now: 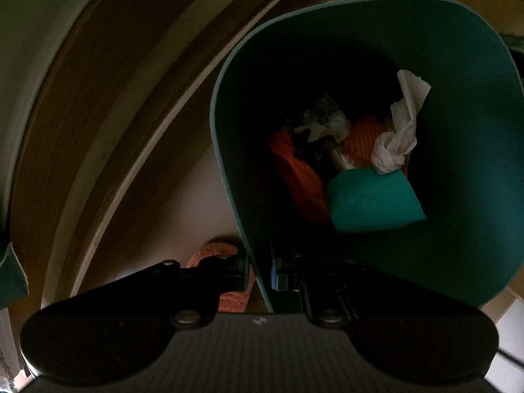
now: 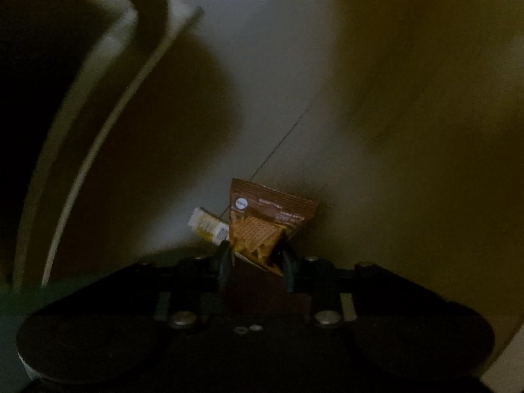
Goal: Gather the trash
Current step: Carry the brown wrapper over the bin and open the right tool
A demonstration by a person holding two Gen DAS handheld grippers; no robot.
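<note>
Two grippers show, each from its own wrist camera, both pointing steeply down in dim light. The left gripper is clenched almost fully, its jaws pinching the near wall of a teal bin; one finger sits outside the wall, the other inside. Within the bin lie a crumpled white tissue, a teal sponge-like block just below it, some orange cloth, and a clear crinkled wrapper toward the back; darker bits between them are too dim to name. Outside the bin, just left of the gripper's outer finger, a pink slipper rests on the pale floor.

The right gripper has its jaws partly drawn in, and they grasp a brown snack packet by its lower end; the dark fingertips press it from both sides. Most of the packet stands up past the fingertips, tilted slightly. A small yellow-and-white wrapper shows just left of the packet, beside the left fingertip; whether it touches the packet or lies on the floor beneath, I cannot tell.
</note>
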